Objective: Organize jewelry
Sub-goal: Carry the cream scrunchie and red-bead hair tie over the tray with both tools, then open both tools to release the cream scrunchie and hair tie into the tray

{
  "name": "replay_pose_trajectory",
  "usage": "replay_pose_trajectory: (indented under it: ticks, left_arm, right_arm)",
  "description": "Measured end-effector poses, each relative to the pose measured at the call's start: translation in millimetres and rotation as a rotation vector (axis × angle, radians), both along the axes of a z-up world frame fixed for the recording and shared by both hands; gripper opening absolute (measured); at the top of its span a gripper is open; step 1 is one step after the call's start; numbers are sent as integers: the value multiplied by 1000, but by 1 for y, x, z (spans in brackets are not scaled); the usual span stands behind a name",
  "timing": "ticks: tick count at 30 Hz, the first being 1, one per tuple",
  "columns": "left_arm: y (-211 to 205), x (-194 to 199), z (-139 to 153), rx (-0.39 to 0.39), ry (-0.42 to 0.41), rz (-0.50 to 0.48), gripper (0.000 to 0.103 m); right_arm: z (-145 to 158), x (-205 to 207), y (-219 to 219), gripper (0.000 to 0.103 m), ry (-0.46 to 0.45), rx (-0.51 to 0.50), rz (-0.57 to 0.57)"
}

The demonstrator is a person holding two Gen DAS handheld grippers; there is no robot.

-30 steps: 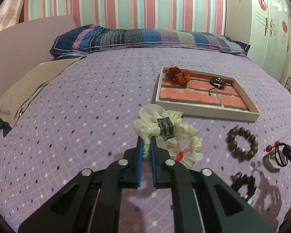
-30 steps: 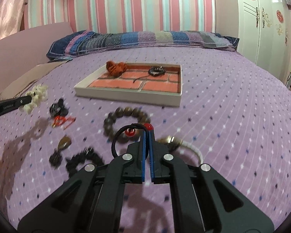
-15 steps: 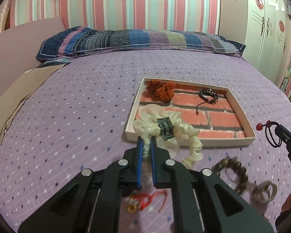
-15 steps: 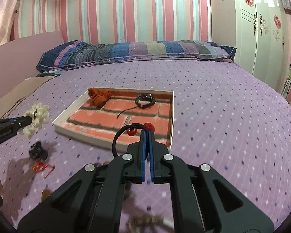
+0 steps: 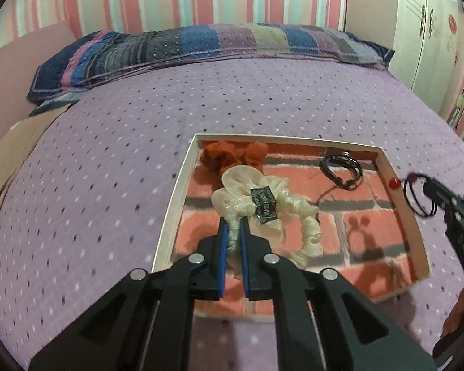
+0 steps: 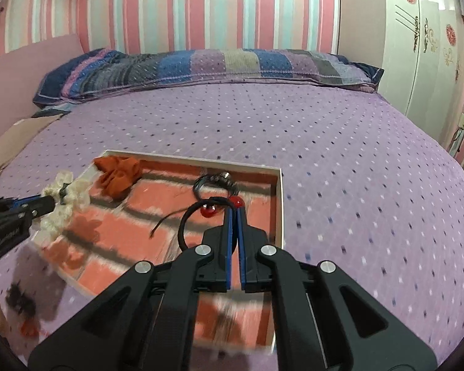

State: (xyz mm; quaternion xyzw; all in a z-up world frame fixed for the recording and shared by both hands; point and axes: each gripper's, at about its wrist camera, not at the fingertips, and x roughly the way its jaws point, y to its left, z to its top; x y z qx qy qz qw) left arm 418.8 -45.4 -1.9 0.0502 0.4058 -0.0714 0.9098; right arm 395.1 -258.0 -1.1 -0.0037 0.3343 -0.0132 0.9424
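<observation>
Scrunchie and hair tie now hang over the tray.

Matte black plastic on both: left gripper and right gripper, each forked into two angular arms with triangular cut-outs. Blue pads lining the inner faces of the fingers. Round silver screws at the joints. Faint white lettering on the left gripper's side. Bare skin at one edge.
</observation>
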Motion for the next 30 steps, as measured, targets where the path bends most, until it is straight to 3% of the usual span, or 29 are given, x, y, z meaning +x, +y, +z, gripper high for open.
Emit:
replay_pose_trajectory:
  ticks: [12, 22, 26, 30]
  left_arm:
    - [-24, 80, -40, 92, 122, -48, 8]
    - [-29, 115, -62, 172, 194, -81, 9]
    - [-28, 123, -64, 161, 234, -97, 9]
    - [-37, 125, -68, 259, 235, -131, 12]
  right_arm:
    - [-29, 96, -17, 4, 151, 7, -48]
    - [-53, 131, -12, 4, 289, -15, -20]
    - [-61, 138, -8, 4, 322, -29, -2]
    - [-65, 140, -10, 4, 334, -21, -1]
